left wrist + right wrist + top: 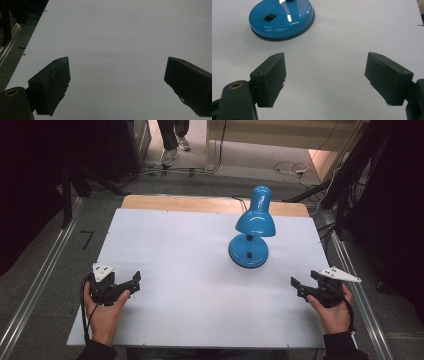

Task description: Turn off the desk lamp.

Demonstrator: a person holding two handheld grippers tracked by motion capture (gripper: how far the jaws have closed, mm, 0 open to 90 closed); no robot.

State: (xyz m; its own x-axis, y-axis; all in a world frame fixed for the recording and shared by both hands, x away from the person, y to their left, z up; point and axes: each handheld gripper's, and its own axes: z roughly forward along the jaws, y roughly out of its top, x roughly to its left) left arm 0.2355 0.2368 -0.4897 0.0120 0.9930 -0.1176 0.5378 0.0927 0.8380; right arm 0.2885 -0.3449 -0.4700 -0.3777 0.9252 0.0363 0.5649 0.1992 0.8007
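On the white worktop (165, 245) the blue lamp (252, 227) stands upright, shade cut off in right gripper view. Left claw (131, 282) well left of it, right claw (305, 281) nearer; both released, held low, empty.

This looks like a lab or recording studio rather than a home. A plain white board (200, 270) lies on a wooden table (210, 204) as a bare work surface, flanked by long aluminium rails (35, 285) on a grey carpeted floor (250, 165). Black curtains (30, 180) close in both sides, loose cables (290, 168) trail across the floor, and a standing person's legs (172, 140) wait beyond the table.
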